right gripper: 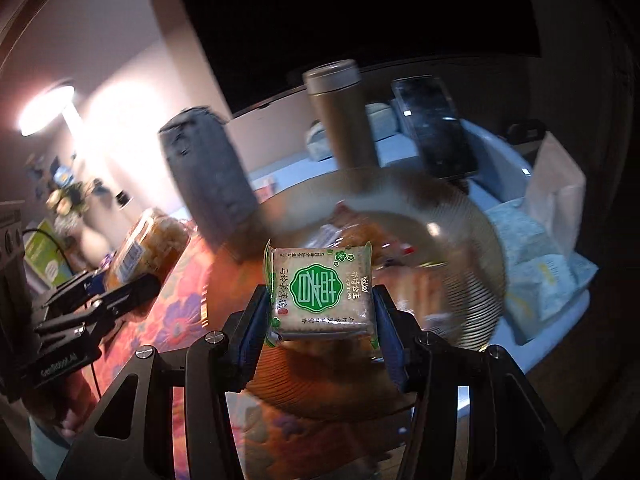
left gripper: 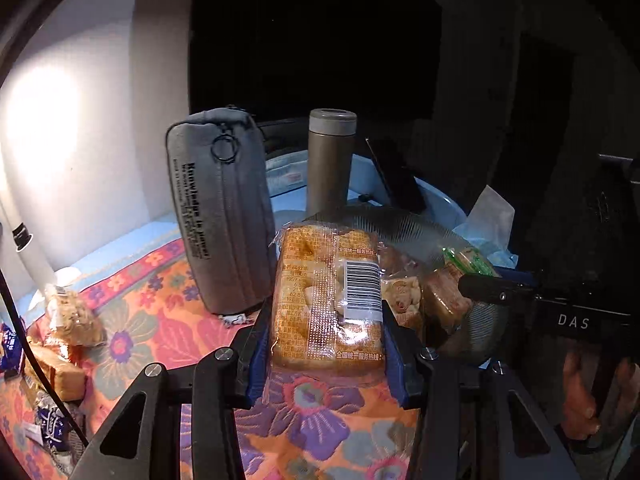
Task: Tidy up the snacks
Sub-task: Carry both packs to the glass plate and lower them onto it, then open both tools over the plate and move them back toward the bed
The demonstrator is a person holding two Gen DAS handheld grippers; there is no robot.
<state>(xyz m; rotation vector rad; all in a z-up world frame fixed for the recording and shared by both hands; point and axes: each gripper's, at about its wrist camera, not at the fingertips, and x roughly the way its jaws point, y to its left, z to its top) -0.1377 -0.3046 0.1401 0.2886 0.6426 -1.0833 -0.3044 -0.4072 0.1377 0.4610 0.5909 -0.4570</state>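
my left hand-held gripper (left gripper: pixel 326 332) is clamped on an orange bread pack (left gripper: pixel 326 296), held just beside the glass bowl (left gripper: pixel 404 224). my right hand-held gripper (right gripper: pixel 320 312) grips a green cracker pack (right gripper: pixel 322 294) over that bowl's rim (right gripper: pixel 472 272), snacks inside. floral desk (left gripper: pixel 160 320) below.

Blurred: ribbed clear glass bowl (right gripper: pixel 472 240) — contents unreadable
Cut off: blue snack wrappers (left gripper: pixel 10 346) — left edge

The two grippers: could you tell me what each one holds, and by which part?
Left gripper clamps the orange bread packet by its long sides; right gripper clamps the green-label cracker packet by its side edges.
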